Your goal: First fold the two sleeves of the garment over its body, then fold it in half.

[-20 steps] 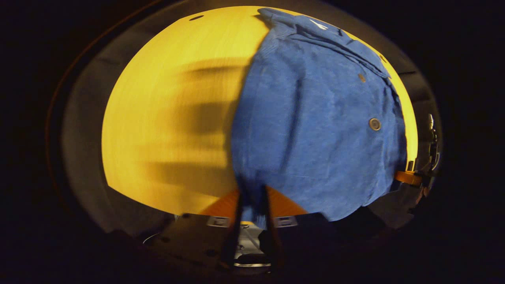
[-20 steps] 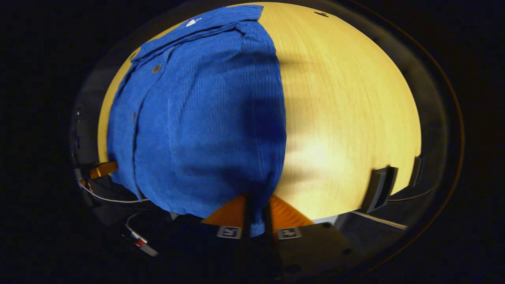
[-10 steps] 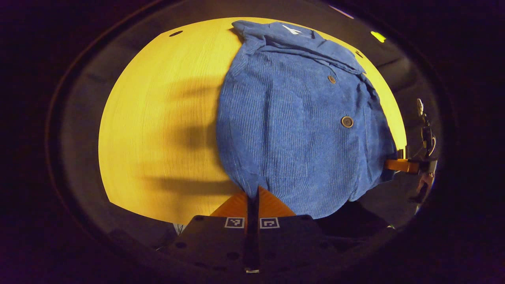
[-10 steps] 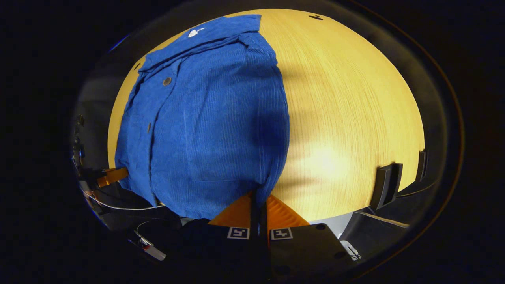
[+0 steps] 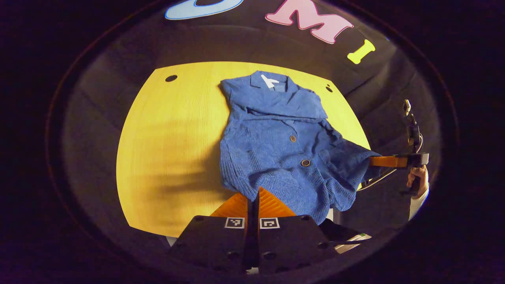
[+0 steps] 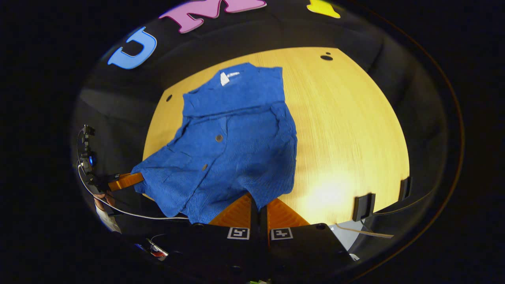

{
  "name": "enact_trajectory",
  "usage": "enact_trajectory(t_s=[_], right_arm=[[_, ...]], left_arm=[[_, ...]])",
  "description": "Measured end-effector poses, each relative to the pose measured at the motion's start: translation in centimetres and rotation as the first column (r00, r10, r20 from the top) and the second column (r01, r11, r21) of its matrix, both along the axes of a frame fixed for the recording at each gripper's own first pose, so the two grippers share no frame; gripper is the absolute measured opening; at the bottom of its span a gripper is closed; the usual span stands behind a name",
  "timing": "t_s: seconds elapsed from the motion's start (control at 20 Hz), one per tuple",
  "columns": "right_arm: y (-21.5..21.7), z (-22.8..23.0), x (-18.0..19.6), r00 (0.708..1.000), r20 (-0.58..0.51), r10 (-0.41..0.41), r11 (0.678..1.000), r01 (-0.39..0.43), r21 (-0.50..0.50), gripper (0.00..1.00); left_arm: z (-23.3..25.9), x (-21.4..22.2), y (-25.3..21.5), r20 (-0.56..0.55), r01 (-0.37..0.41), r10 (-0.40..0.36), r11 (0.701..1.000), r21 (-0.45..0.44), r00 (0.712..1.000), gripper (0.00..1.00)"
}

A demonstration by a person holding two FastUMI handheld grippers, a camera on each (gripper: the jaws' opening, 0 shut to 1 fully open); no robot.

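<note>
Garment hanging from both hem corners, left gripper and right gripper each clenched on a corner, hem lifted just ahead of the jaws, collar end lying far ahead on the yellow table. Judging the half fold under way: carrying both corners forward level and together, keeping the hem taut, laying it down square by the collar. Sleeves tucked somewhere under the folds, hard to make out; pinched cloth between the fingers hidden; near table edge cut off.
</note>
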State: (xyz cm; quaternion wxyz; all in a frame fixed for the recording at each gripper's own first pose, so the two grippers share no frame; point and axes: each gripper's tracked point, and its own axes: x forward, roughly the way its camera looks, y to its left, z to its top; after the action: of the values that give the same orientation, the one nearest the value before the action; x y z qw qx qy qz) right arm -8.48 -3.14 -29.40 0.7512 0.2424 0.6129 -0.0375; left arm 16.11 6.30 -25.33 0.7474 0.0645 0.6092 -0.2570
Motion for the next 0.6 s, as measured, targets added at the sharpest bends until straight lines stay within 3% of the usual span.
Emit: enact_trajectory(t_s=[0.3, 0.5, 0.6], right_arm=[[-3.5, 4.7, 13.1, 0.985, 0.164, -0.06, 0.998, 0.064, -0.018, 0.05], [-7.7, 2.0, 24.4, 0.97, 0.221, -0.105, 0.993, 0.116, -0.033, 0.05], [-9.9, -2.2, 29.8, 0.971, 0.195, -0.136, 0.988, 0.146, -0.041, 0.04]], left_arm=[[6.1, 9.6, -3.3, 0.055, -0.074, 0.08, 0.992, -0.103, 0.995, 0.0], [5.0, 20.6, -5.5, 0.036, -0.293, 0.3, 0.948, -0.125, 0.953, 0.0], [1.7, 24.9, -5.9, 0.006, -0.358, 0.359, 0.932, -0.064, 0.933, 0.0]])
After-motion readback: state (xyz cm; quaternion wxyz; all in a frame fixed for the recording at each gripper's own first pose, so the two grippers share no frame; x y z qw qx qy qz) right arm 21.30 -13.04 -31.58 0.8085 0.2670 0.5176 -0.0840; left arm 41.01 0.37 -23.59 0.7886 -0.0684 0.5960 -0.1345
